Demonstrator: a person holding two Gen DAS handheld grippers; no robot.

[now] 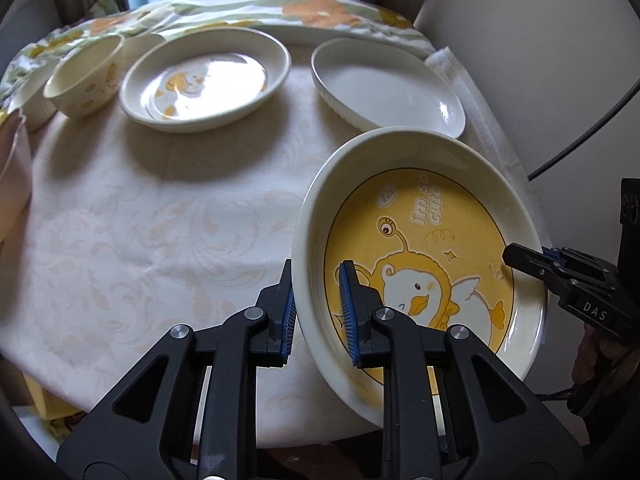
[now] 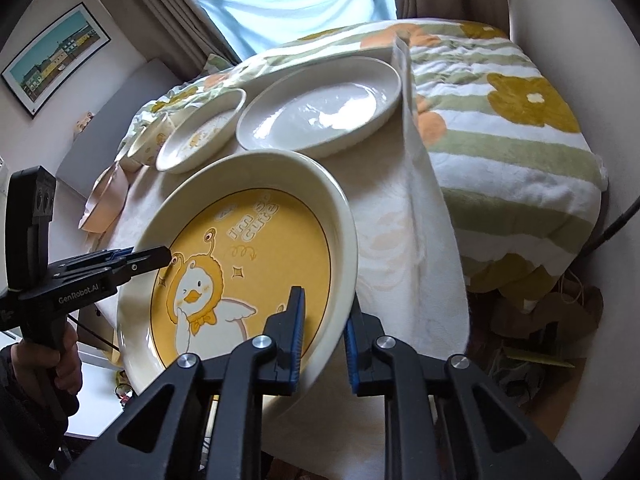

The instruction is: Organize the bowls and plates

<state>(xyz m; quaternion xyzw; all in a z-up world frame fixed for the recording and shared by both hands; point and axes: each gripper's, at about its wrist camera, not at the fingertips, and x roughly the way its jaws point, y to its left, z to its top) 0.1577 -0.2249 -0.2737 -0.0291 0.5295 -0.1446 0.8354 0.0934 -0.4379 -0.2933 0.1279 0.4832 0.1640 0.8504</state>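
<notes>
Left wrist view: we clamp our left gripper (image 1: pixel 318 312) and right gripper (image 2: pixel 323 338) on opposite rims of the cream oval duck-print ceramic plate (image 1: pixel 420 240), each rim between fingers.

Tablecloth (image 1: pixel 132 216): cream, faint leaf-scroll damask pattern, covered a round table.

Blanket (image 2: pixel 508 136): plush, green and white stripes with orange and mustard flowers, lay on a bed just behind the table.

Curtain (image 2: pixel 296 4): pale blue, sheer, hung at the window, flanked by brown drapes (image 2: pixel 168 12).

Framed picture (image 2: pixel 56 56): buildings under a teal sky, black frame, hung on the left wall.

White towel (image 2: pixel 420 184): draped over the table's right edge.

Black cable (image 1: pixel 588 128): ran down along the wall at right.
</notes>
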